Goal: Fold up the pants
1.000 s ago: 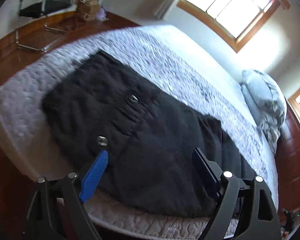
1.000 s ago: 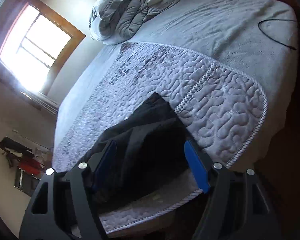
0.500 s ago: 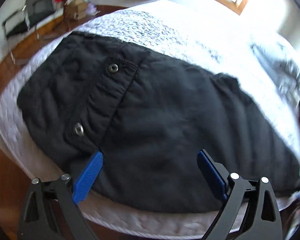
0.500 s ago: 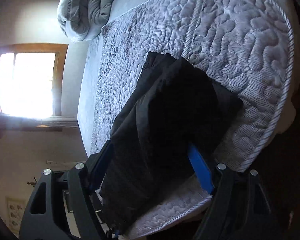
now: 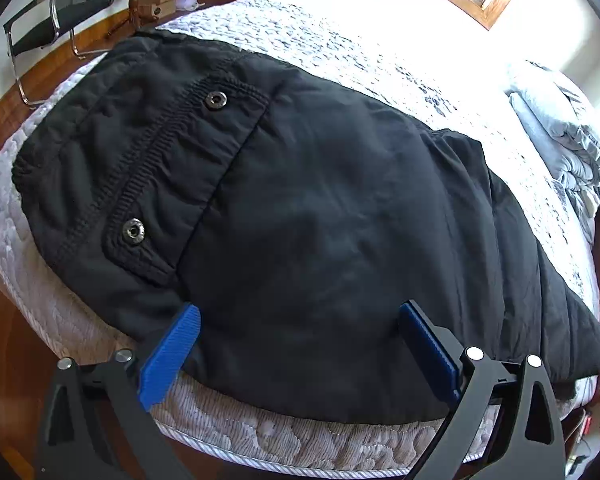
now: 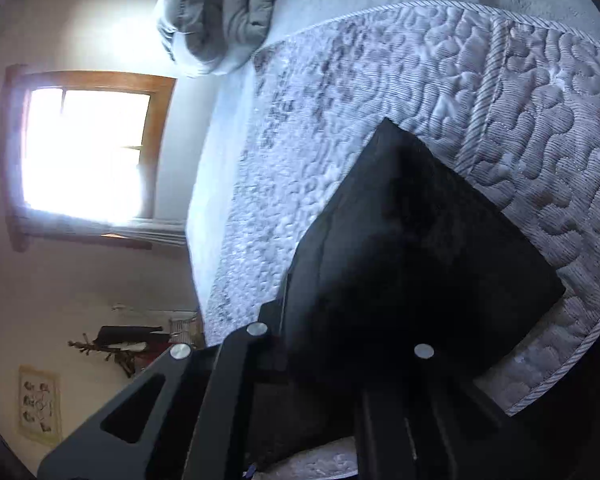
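Observation:
Black pants lie spread flat on the quilted bed, waistband with two metal snaps at the left, legs running to the right. My left gripper is open, its blue pads just over the pants' near edge by the hip. In the right wrist view the leg end of the pants fills the lower middle. My right gripper sits pressed into the dark cloth; its pads are hidden and the jaws look drawn together on the leg hem.
The grey quilted bedspread covers the bed, its near edge below the pants. A bundled grey duvet lies at the head. A black chair and boxes stand on the wood floor at far left. A window glares.
My left gripper moved in closer to the pants and stays open. My right gripper rolled, pushed down onto the leg end, and its jaws came together on the cloth.

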{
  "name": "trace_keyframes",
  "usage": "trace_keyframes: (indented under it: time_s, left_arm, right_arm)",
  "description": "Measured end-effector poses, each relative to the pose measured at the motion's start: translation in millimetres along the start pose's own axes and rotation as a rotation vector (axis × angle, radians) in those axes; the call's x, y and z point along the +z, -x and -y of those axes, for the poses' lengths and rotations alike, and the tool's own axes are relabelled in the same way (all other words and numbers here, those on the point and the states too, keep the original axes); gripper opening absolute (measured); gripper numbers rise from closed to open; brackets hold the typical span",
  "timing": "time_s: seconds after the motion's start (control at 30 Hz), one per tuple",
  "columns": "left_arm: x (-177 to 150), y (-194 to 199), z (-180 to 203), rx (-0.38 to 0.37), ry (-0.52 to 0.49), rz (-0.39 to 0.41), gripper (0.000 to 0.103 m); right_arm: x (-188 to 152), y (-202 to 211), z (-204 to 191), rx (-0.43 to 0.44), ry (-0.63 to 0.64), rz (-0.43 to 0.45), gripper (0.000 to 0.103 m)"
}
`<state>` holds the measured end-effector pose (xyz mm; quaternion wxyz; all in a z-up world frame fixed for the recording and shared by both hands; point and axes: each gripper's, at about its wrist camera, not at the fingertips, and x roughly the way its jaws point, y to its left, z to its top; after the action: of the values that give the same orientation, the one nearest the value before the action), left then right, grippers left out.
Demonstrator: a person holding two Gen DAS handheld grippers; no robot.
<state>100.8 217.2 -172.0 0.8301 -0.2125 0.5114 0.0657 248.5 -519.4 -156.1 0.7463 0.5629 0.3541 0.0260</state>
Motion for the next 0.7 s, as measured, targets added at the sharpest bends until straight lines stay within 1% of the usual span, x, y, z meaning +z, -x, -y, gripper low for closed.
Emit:
trace_keyframes:
  time_s: [0.07,0.1,0.13,0.17,0.2,0.23,0.3,0.33,0.37,0.43,0.5,0.53,0.6,0.7]
  left_arm:
    - [2,-1,-2,-0.006,0.0,-0.008,0.099]
    - [6,-3,-3,-0.004,-0.001,-0.011,0.099]
    - [7,-4,-3,0.004,-0.004,-0.016,0.099]
    - [7,-5,-1,0.014,-0.009,-0.02,0.099]
    - [13,-6,-5,0.019,-0.009,-0.025,0.099]
    - [13,-7,-5,0.029,-0.011,-0.032,0.099]
    - [14,-6,-2,0.044,-0.01,-0.04,0.099]
    - [15,-4,-1,0.045,-0.005,-0.042,0.099]
    - [16,-3,1,0.044,0.002,-0.044,0.099]
    - [13,1,2,0.024,0.024,-0.055,0.099]
    - [10,5,4,0.015,0.029,-0.059,0.099]
    - [8,6,5,0.016,0.028,-0.06,0.099]
    - [4,7,8,0.016,0.024,-0.06,0.099]
    - [1,3,11,0.024,0.014,-0.063,0.099]
  right_arm:
    - [-5,6,7,-0.089,0.033,-0.025,0.005]
    - [-7,5,16,-0.173,0.071,-0.039,0.01]
    - [-7,2,25,-0.259,0.086,-0.057,0.018]
    - [-8,1,34,-0.315,0.09,-0.078,0.027]
    - [-9,-3,45,-0.355,0.089,-0.11,0.034]
    - [-10,-2,51,-0.366,0.087,-0.115,0.037]
    - [-14,9,52,-0.369,0.104,-0.094,0.048]
    - [-16,15,50,-0.368,0.117,-0.081,0.056]
    - [-18,22,48,-0.367,0.127,-0.066,0.062]
    - [-23,37,45,-0.353,0.135,-0.037,0.064]
    - [-31,49,49,-0.317,0.111,-0.046,0.068]
    - [-33,48,54,-0.294,0.093,-0.056,0.069]
    - [-43,46,66,-0.241,0.043,-0.112,0.071]
    - [-43,34,75,-0.238,0.013,-0.104,0.072]
